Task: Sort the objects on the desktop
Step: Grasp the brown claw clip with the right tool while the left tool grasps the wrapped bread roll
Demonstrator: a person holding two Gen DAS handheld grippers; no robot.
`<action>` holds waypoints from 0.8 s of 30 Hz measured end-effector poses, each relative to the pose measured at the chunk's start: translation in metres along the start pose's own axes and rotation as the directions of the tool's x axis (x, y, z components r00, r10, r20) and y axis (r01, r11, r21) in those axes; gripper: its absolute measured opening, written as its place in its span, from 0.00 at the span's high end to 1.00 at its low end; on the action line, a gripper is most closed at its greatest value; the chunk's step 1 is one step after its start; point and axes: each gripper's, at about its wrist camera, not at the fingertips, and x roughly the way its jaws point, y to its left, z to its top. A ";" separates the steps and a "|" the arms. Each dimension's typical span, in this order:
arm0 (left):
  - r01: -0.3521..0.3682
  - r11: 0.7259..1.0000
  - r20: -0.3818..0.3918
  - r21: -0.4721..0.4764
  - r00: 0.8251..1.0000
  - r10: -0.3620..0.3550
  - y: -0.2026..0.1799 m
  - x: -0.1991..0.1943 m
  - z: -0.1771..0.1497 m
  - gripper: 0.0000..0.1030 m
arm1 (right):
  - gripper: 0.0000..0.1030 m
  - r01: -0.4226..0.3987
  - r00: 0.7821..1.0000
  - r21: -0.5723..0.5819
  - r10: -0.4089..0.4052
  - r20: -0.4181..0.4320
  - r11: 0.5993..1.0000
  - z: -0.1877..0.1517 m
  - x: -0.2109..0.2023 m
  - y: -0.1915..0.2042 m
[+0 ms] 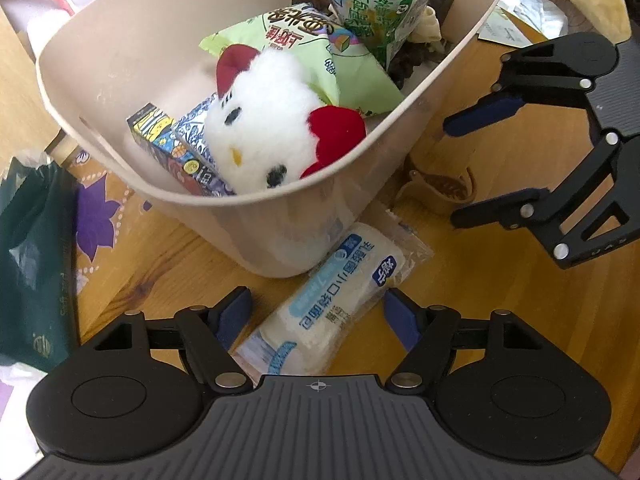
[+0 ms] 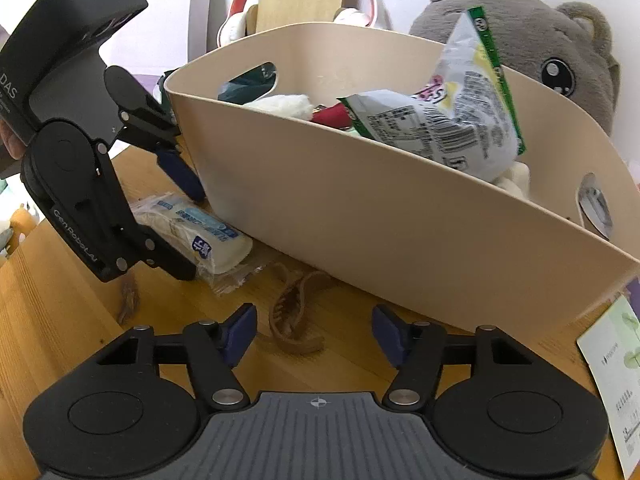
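Note:
A white bread packet [image 1: 332, 300] with blue print lies on the wooden table against the beige bin [image 1: 80, 92]. My left gripper [image 1: 318, 318] points down over it, open, one blue pad on each side of the packet. To the right lies a brown hair claw clip [image 1: 442, 190], and my right gripper [image 1: 456, 170] stands open around it. In the right wrist view the clip [image 2: 292, 320] lies just ahead of and between the right gripper's [image 2: 314, 332] pads, apart from both. In that view the left gripper [image 2: 188, 230] straddles the packet [image 2: 208, 236] beside the bin [image 2: 360, 208].
The bin holds a white plush [image 1: 264, 120] with red bows, snack bags [image 1: 376, 8] and small boxes [image 1: 168, 140]. A dark green bag [image 1: 36, 248] lies at the left. A grey plush bear [image 2: 540, 40] sits behind the bin, and a printed card [image 2: 612, 360] lies at the right.

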 end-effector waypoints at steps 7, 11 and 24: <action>0.000 1.000 0.018 0.009 1.000 0.000 -0.003 -0.002 -0.001 0.34 | 0.59 -0.033 0.999 -0.007 0.033 -0.036 0.999 0.004 0.013 0.003; 0.005 1.000 0.014 0.019 1.000 -0.005 -0.006 -0.004 0.000 0.48 | 0.78 -0.060 0.998 0.004 0.060 -0.032 0.998 0.002 0.012 0.003; -0.016 0.999 -0.012 0.029 1.000 0.016 -0.029 -0.015 0.000 0.70 | 0.82 -0.068 0.997 0.005 0.068 -0.046 0.998 -0.018 -0.012 0.003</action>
